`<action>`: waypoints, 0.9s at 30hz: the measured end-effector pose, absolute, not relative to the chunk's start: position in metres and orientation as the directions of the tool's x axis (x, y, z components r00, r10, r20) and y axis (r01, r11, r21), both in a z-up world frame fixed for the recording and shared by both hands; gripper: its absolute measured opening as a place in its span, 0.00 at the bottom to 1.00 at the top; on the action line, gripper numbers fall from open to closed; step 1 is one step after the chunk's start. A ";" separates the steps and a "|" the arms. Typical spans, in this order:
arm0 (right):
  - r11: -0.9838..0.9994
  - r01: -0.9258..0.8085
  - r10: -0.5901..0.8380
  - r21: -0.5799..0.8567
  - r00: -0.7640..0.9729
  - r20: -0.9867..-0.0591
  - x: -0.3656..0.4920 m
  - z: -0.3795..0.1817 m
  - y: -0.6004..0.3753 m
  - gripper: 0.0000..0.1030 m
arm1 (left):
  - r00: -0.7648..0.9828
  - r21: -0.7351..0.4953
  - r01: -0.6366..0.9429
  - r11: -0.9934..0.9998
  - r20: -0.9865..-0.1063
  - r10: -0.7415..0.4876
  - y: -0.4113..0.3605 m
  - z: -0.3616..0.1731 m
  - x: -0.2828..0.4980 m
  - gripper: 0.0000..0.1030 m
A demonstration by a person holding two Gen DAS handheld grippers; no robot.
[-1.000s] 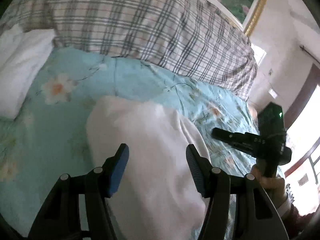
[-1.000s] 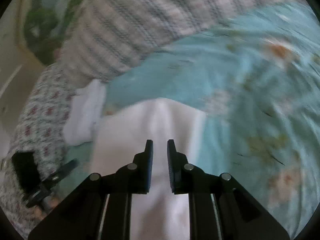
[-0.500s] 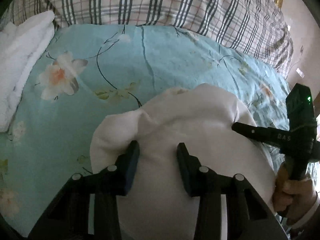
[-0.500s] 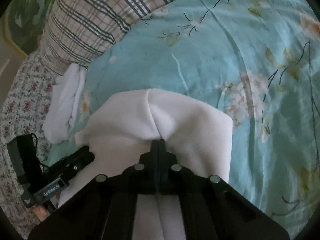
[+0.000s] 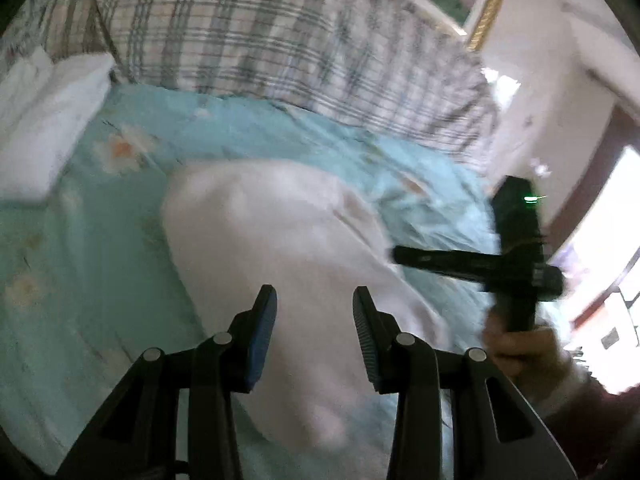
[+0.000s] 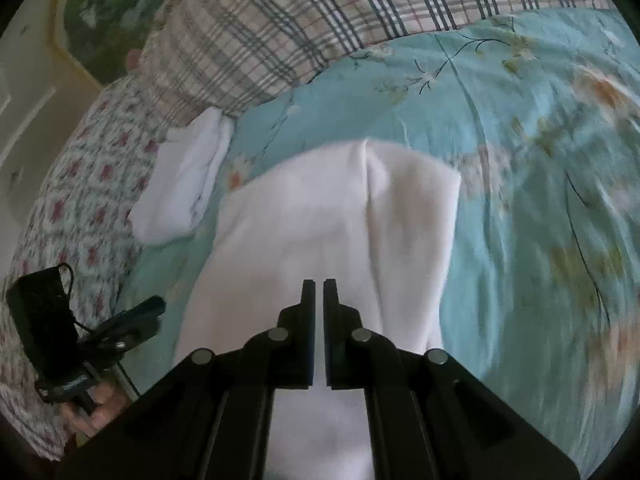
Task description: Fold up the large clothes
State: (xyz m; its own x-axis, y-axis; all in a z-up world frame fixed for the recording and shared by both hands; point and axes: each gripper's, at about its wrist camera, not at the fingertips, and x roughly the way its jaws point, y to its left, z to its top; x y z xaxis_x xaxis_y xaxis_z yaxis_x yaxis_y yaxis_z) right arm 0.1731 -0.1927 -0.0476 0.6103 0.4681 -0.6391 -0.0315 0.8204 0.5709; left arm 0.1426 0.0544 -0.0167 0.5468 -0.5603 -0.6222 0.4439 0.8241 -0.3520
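Nearest in the left wrist view, the black left gripper with blue-padded fingers (image 5: 314, 312) is seen with its fingers spread wide apart, nothing being held between them; the folded white fabric garment (image 5: 288, 240) is seen in the gap and beyond the tips, though contact cannot be judged. In the right wrist view, the black right gripper (image 6: 319, 292) is shown with its fingers drawn almost together, only a thin slit being left; whether cloth is pinched in that slit cannot be told. The white garment (image 6: 340, 216) is laid as a bundle on the light blue floral bedsheet (image 6: 520, 160), a crease being visible along its upper middle. To the right in the left wrist view, the right gripper (image 5: 404, 256) is seen held in a hand (image 5: 520, 352), its tip touching or just over the garment's edge. Farther off, a smaller folded white cloth (image 6: 184, 188) is placed near the garment's left corner, apart from it. Behind both, a plaid checked pillow (image 5: 280, 44) is set across the head of the bed
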 end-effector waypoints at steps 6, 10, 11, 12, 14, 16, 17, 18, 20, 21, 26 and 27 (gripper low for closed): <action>0.861 0.003 0.431 0.509 0.525 -0.734 0.154 -0.089 -0.179 0.03 | 0.562 -0.148 0.406 0.902 -0.737 -0.374 0.032 -0.066 0.122 0.42; 0.844 0.024 0.440 0.536 0.542 -0.716 0.154 -0.109 -0.190 0.00 | 0.567 -0.146 0.368 0.918 -0.748 -0.346 0.033 -0.082 0.123 0.51; 0.842 0.024 0.440 0.538 0.545 -0.714 0.154 -0.109 -0.190 0.00 | 0.571 -0.135 0.365 0.921 -0.749 -0.336 0.033 -0.085 0.121 0.52; 0.845 0.024 0.436 0.534 0.548 -0.714 0.153 -0.108 -0.189 0.00 | 0.577 -0.116 0.363 0.924 -0.751 -0.321 0.031 -0.087 0.119 0.54; 0.850 0.026 0.424 0.526 0.557 -0.714 0.152 -0.108 -0.187 0.00 | 0.587 -0.091 0.360 0.928 -0.751 -0.302 0.027 -0.091 0.119 0.56; 0.844 0.031 0.428 0.535 0.562 -0.708 0.149 -0.109 -0.188 0.00 | 0.590 -0.090 0.355 0.931 -0.751 -0.298 0.027 -0.092 0.118 0.57; 0.840 0.036 0.431 0.542 0.563 -0.705 0.148 -0.109 -0.189 0.00 | 0.589 -0.093 0.354 0.931 -0.751 -0.299 0.027 -0.092 0.119 0.57; 0.838 0.039 0.431 0.544 0.563 -0.705 0.146 -0.110 -0.190 0.00 | 0.587 -0.097 0.352 0.931 -0.752 -0.300 0.028 -0.092 0.119 0.57; 0.839 0.048 0.427 0.543 0.560 -0.710 0.142 -0.108 -0.189 0.00 | 0.583 -0.098 0.350 0.932 -0.756 -0.298 0.029 -0.091 0.118 0.58; 0.839 0.052 0.427 0.542 0.557 -0.713 0.142 -0.108 -0.188 0.00 | 0.579 -0.097 0.352 0.931 -0.759 -0.298 0.029 -0.088 0.117 0.57; 0.832 0.030 0.417 0.554 0.625 -0.660 0.124 -0.074 -0.196 0.10 | 0.582 -0.210 0.340 0.917 -0.719 -0.380 0.048 -0.056 0.105 0.57; 0.833 0.031 0.402 0.553 0.651 -0.643 0.121 -0.067 -0.200 0.23 | 0.592 -0.222 0.318 0.922 -0.713 -0.376 0.052 -0.053 0.106 0.58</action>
State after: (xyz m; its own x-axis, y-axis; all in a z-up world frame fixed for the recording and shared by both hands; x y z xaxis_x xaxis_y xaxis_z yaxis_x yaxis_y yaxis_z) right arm 0.1214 -0.2003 -0.0673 0.6515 0.4025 -0.6431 0.0309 0.8329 0.5526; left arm 0.1056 0.0519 -0.0525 0.5917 -0.3761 -0.7131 0.3185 0.9216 -0.2218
